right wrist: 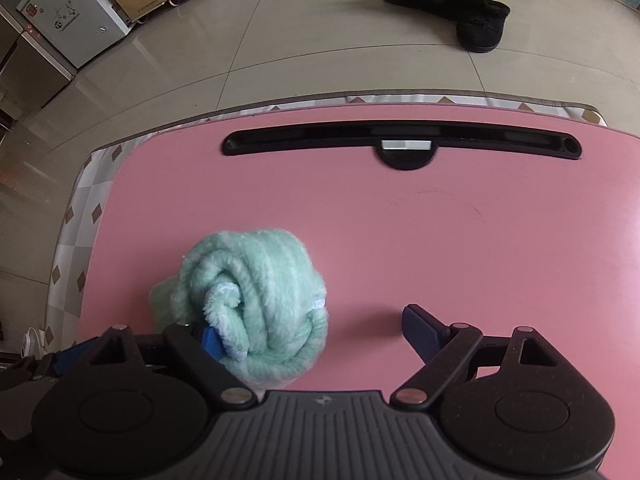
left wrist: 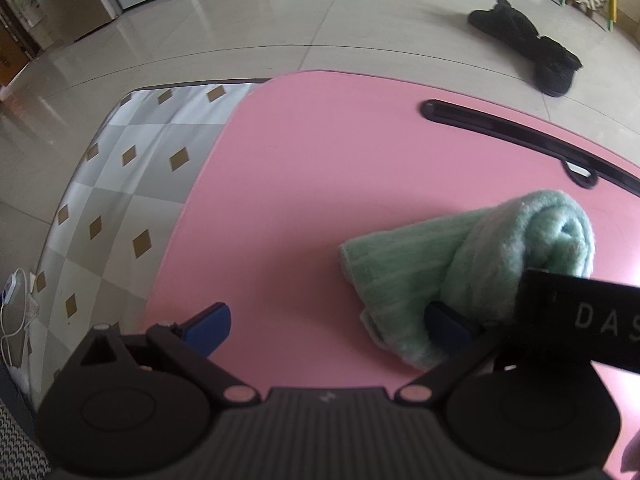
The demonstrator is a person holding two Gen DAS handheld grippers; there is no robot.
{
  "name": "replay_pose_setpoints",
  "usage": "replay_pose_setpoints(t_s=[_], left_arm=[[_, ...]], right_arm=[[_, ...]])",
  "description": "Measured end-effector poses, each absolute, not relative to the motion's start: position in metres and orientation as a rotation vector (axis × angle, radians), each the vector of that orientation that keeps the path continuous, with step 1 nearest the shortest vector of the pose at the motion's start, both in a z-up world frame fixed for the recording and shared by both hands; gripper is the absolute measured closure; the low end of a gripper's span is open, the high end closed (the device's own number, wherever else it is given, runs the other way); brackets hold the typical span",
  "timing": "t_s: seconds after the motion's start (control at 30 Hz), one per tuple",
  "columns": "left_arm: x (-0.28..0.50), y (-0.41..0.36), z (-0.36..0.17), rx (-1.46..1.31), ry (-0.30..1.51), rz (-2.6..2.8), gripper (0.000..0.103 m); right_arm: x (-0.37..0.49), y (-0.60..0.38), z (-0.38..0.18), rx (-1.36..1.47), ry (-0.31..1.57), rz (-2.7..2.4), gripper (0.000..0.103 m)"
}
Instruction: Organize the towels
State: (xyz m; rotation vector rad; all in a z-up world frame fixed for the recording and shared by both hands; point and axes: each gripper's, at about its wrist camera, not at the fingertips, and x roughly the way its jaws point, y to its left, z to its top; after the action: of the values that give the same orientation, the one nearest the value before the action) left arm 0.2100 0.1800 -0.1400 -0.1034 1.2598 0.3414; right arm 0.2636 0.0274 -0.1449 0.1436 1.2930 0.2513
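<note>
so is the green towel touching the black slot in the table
Apart: right wrist view shows bare pink table between the green towel and the black slot.

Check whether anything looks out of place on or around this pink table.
The green towel on the pink table is rolled unevenly: one end is a fat bundle, and the other trails out flat. Beyond the table, two black fuzzy boots lie strewn on the floor.

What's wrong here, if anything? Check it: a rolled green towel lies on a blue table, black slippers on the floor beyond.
The table is pink, not blue; the right wrist view shows it. The towel and slippers are as stated.
</note>
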Motion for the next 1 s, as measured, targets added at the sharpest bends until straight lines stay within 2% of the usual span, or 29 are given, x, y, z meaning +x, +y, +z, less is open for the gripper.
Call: replay_pose_setpoints(t_s=[1.0], left_arm=[[0.201, 0.25, -0.138, -0.17, 1.225, 0.536, 0.0]], right_arm=[[0.27, 0.105, -0.147, 0.087, 1.236, 0.369, 0.017]])
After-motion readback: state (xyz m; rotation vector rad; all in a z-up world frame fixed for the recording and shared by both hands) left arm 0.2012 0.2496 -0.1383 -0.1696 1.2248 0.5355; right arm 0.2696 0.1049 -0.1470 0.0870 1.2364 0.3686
